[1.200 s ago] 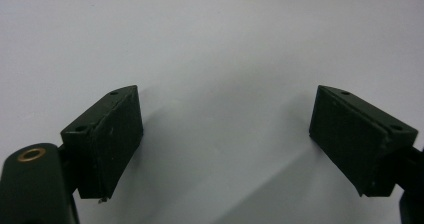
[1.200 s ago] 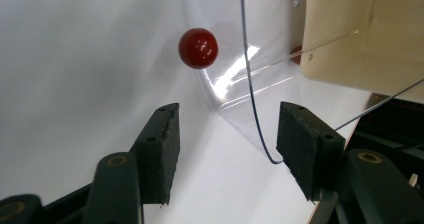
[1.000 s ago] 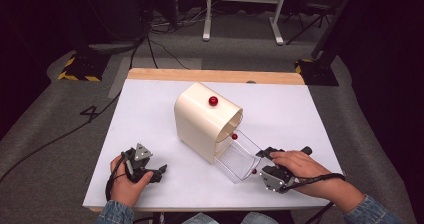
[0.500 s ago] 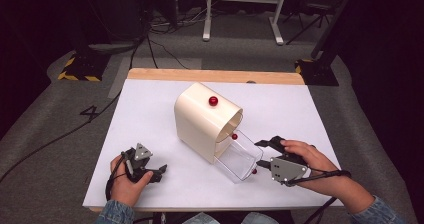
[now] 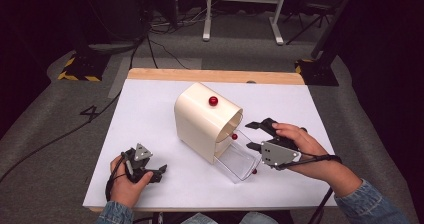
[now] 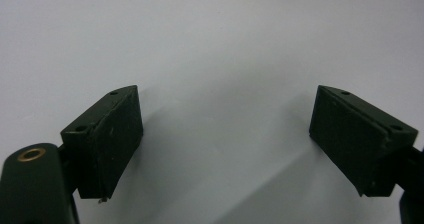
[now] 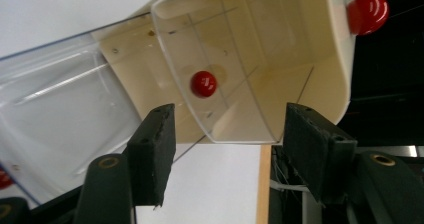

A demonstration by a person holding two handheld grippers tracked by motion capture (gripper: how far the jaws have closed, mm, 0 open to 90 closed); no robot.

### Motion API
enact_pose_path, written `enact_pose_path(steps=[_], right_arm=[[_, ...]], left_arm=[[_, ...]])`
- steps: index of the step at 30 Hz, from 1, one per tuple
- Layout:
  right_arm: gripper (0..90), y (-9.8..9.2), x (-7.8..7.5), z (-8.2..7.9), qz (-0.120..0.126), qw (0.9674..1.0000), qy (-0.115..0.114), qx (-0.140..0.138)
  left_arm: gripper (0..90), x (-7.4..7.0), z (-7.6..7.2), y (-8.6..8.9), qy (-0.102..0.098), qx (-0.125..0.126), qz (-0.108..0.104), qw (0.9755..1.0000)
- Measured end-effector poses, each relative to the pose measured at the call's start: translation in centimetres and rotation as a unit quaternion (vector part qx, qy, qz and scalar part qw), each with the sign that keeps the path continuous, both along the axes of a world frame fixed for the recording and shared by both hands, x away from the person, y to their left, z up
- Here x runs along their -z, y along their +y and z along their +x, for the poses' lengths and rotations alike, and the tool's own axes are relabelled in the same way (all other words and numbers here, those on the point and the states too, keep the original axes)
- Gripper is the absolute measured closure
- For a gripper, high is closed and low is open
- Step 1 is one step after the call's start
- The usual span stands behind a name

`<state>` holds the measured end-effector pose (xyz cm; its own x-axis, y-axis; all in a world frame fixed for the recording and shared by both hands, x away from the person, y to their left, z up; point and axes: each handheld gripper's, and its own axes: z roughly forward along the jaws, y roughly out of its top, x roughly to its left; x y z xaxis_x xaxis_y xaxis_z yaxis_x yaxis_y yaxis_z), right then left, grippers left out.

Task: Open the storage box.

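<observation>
High view — right hand-held gripper (image 5: 256,135) just beside bread box (image 5: 205,121) opening — jaws apart.

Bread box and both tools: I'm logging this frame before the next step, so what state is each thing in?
Bread box: cream shell upright on the table, front open.
Clear door: folded down onto the table in front of the box.
Right tool: raised at the box's opening, jaws just been opening, nothing between them.
Left tool: low on the white table, jaws apart, holding nothing.
</observation>
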<state>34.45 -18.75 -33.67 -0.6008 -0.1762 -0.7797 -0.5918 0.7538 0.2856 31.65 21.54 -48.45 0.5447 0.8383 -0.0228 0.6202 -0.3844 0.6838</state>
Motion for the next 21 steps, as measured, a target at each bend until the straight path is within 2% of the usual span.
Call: enact_pose_path(steps=[10,14,15,19,20,21], right_arm=[[36.3,1.6,-0.5,1.3,-0.023,0.9995,-0.013,-0.019],[37.7,2.3,0.0,1.9,-0.039,0.999,-0.007,-0.019],[38.1,2.8,0.5,2.4,-0.049,0.9986,0.001,-0.02],[37.8,3.3,1.1,3.0,-0.058,0.9979,0.018,-0.023],[35.7,3.6,1.7,3.3,-0.067,0.9971,0.03,-0.021],[35.0,3.6,1.9,3.3,-0.069,0.997,0.027,-0.019]], left_arm=[[13.9,0.0,0.0,0.0,0.0,0.0,0.0,1.0],[13.9,0.0,0.0,0.0,-0.001,-0.001,-0.001,1.0],[13.9,0.0,-0.1,0.0,-0.001,-0.001,0.0,1.0],[13.9,0.0,0.0,0.0,-0.001,-0.001,-0.001,1.0],[13.9,0.0,0.0,0.0,-0.001,-0.001,-0.001,1.0],[13.9,0.0,0.0,0.0,-0.001,-0.001,-0.001,1.0]])
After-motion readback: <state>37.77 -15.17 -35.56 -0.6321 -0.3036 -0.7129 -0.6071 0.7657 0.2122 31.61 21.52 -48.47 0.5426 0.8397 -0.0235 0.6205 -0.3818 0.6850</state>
